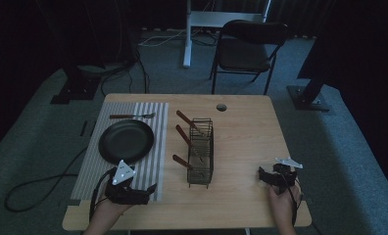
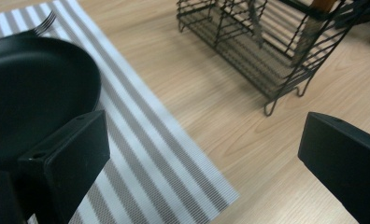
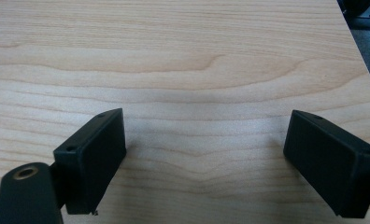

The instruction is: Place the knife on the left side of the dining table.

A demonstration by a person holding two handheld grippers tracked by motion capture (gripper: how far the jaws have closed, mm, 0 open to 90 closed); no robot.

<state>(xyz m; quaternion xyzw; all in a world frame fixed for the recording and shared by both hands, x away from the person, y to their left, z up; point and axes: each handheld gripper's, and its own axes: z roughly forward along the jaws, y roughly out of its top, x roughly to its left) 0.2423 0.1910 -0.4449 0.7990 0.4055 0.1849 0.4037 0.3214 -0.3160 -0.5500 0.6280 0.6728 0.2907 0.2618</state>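
Down at the near edge of the worktop (image 1: 241, 132), the left tool (image 1: 148, 191) and the right tool (image 1: 265, 175) both rest with jaws spread wide, gripping nothing. From above, the wire rack (image 1: 201, 152) stands mid-worktop with wooden-handled utensils (image 1: 183, 133), right of the black plate (image 1: 126, 141) on the striped mat (image 1: 153, 161). Up close, the left gripper view catches fork tines (image 2: 45, 23) beyond the plate.

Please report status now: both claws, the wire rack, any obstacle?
Left claw open, empty, over placemat edge. Right claw open, empty, over bare table. Wire rack upright at table centre, three wooden-handled utensils inside, untouched. Path to rack clear.
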